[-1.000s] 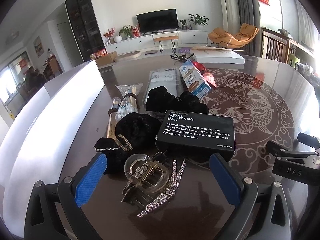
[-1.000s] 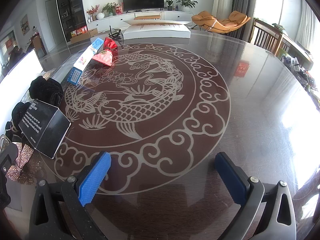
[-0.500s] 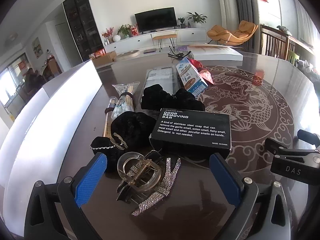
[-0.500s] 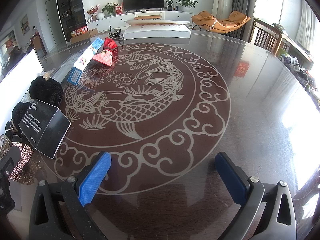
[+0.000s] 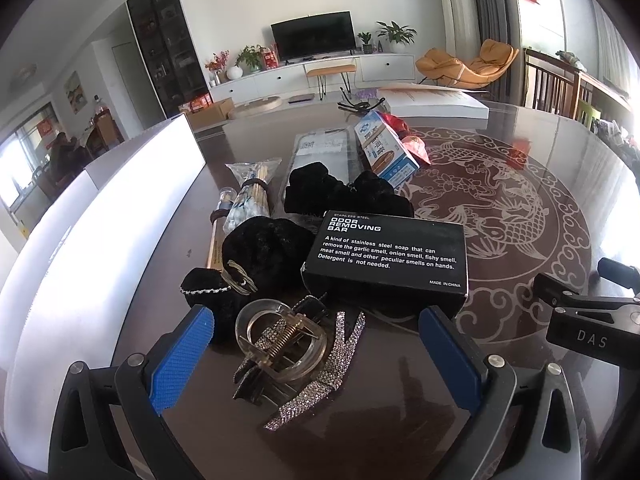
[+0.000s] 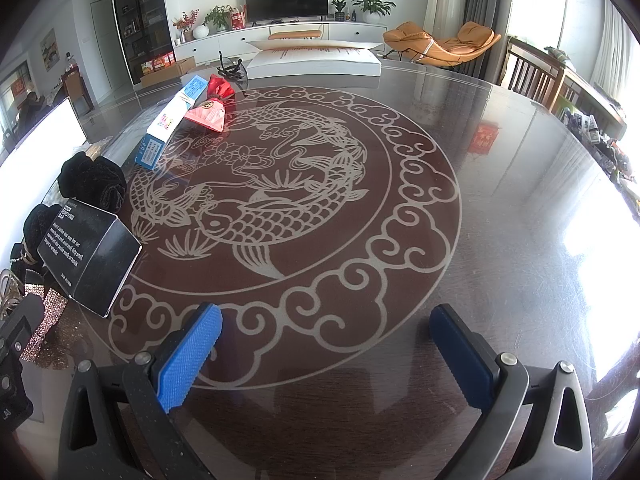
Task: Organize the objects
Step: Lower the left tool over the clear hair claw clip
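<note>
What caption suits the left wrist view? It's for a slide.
Open left gripper poised over a clear hair clip beside a black odor-removing bar box.

Between your left tongs [image 5: 316, 344]: hair clip [image 5: 280, 340]; soap box [image 5: 386, 258] just beyond, scrunchies [image 5: 268, 248] to its left.

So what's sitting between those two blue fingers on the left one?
In the left wrist view, a clear hair claw clip on a rhinestone bow lies between the open left gripper's fingers, untouched.

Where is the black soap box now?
In the left wrist view the soap box lies right of centre, behind the hair clip, beside a black scrunchie.
</note>
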Demonstrator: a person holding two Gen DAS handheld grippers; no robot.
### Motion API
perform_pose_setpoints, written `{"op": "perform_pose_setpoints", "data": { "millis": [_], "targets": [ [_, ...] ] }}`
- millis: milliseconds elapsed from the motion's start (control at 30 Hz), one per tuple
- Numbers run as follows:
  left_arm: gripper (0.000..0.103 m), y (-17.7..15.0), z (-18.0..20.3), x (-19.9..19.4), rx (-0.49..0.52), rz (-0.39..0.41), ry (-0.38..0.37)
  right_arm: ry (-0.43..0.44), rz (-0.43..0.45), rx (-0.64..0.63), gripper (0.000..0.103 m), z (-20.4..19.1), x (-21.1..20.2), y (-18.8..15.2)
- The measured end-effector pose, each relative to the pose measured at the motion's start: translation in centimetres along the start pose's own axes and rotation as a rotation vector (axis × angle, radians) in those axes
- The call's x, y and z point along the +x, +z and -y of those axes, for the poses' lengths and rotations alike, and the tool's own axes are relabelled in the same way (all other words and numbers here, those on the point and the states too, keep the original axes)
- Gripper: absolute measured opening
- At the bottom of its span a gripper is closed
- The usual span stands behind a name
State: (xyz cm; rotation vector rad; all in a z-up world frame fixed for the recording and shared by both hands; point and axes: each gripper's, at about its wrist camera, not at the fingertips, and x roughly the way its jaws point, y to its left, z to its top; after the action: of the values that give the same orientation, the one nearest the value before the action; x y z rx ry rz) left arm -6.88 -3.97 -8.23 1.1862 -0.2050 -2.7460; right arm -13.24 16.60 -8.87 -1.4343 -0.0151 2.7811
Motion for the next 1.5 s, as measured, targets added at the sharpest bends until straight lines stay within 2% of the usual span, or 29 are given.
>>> {"op": "perform_pose_setpoints", "data": {
  "millis": [733, 933, 1200, 1500],
  "targets": [
    [0.103, -0.2, 0.0, -0.3, -0.001, 0.008, -0.011, 0.0, 0.0, 0.0, 0.103, 0.0, 0.0, 0.0],
    [0.103, -1.0, -0.7, -0.8, -0.012, 0.022, -0.016, 0.0, 0.0, 0.0, 0.103, 0.0, 0.0, 0.0],
    [0.103, -1.6, -1.9, -2.4, 0.02, 0.058, -0.021, 0.0, 0.0, 0.0, 0.103, 0.0, 0.0, 0.0],
    [0.103, -3.3, -2.6, -2.8, 0.036, 0.033, -0.038, 0.0, 0.0, 0.0, 0.103, 0.0, 0.0, 0.0]
  ]
}}
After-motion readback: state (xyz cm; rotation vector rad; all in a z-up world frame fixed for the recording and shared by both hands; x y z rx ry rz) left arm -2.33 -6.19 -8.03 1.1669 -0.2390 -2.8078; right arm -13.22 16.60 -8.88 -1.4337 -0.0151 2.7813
